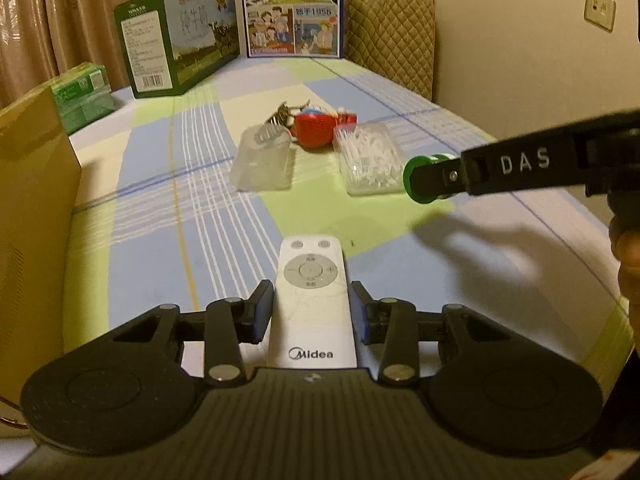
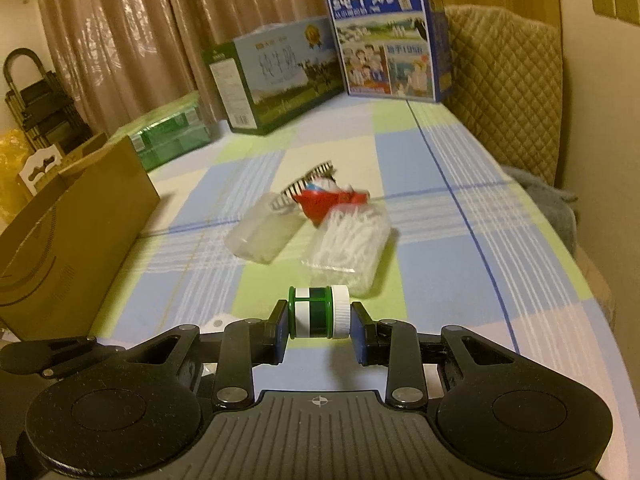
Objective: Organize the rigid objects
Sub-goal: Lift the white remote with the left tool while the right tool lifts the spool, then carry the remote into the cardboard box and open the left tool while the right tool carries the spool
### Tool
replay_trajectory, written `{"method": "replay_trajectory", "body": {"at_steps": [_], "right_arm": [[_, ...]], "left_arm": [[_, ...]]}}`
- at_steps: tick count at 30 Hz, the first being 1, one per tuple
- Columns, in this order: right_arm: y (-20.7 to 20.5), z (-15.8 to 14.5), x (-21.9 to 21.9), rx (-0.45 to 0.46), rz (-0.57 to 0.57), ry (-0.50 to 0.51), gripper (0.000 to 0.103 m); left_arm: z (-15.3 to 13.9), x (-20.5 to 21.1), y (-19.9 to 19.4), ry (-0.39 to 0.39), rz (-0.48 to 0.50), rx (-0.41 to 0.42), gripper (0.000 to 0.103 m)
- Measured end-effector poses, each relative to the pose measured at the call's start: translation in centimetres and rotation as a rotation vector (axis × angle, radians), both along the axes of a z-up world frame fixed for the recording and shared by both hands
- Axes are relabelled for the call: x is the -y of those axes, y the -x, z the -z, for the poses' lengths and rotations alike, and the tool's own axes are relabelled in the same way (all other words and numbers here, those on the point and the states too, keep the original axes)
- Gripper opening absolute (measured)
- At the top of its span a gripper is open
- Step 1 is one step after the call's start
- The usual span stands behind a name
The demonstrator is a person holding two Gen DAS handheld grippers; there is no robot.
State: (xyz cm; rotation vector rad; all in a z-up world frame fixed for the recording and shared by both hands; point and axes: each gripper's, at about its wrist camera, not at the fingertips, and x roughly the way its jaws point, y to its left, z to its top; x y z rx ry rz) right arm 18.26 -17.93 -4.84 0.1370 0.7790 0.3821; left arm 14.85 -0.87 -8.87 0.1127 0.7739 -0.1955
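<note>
My left gripper (image 1: 312,312) is shut on a white Midea remote (image 1: 312,300), held lengthwise between the pads just above the checked tablecloth. My right gripper (image 2: 319,330) is shut on a small green bottle with a white cap (image 2: 318,317), held sideways above the table; the bottle also shows in the left wrist view (image 1: 424,178) at the tip of the right gripper. Further back lie an empty clear box (image 1: 264,158), a clear box of white picks (image 1: 370,160), a red toy (image 1: 318,128) and a comb (image 1: 280,116).
A brown cardboard box (image 1: 32,216) stands at the left edge. Green packs (image 1: 82,94), a green milk carton (image 1: 180,36) and a blue milk carton (image 1: 294,6) stand at the far end. A quilted chair back (image 1: 390,28) and the wall are at the right.
</note>
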Motion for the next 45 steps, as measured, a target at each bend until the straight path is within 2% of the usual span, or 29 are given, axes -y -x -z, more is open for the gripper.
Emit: {"method": "replay_trajectory", "body": {"at_steps": [6, 12, 18, 23, 26, 34, 40, 45], "right_arm": [[0.5, -0.7, -0.1, 0.019, 0.007, 0.021, 0.028], [1.4, -0.2, 0.3, -0.001, 0.018, 0.040, 0.028], [1.3, -0.1, 0.4, -0.012, 0.025, 0.031, 0.028], [1.1, -0.3, -0.4, -0.006, 0.001, 0.018, 0.028], [1.1, -0.6, -0.7, 0.008, -0.003, 0.011, 0.028], [1.2, -1.5, -1.0, 0.039, -0.012, -0.005, 0.028], [1.8, -3.7, -2.4, 0.100, -0.050, -0.018, 0.028], [2.8, -6.2, -4.7, 0.135, -0.110, -0.057, 0.028]], "left_arm": [[-0.8, -0.5, 0.5, 0.018, -0.011, 0.003, 0.035], [0.9, -1.3, 0.7, 0.043, -0.034, -0.062, 0.035], [1.2, -0.8, 0.5, 0.015, -0.037, -0.057, 0.039], [1.0, -0.6, 0.3, 0.012, -0.037, -0.066, 0.035], [0.6, -0.6, 0.6, -0.001, -0.043, -0.030, 0.035], [-2.5, -1.3, 0.7, 0.030, -0.055, 0.038, 0.035], [-6.9, -3.2, 0.7, 0.065, -0.085, 0.096, 0.035], [-10.7, -6.6, 1.5, 0.057, -0.127, 0.143, 0.035]]}}
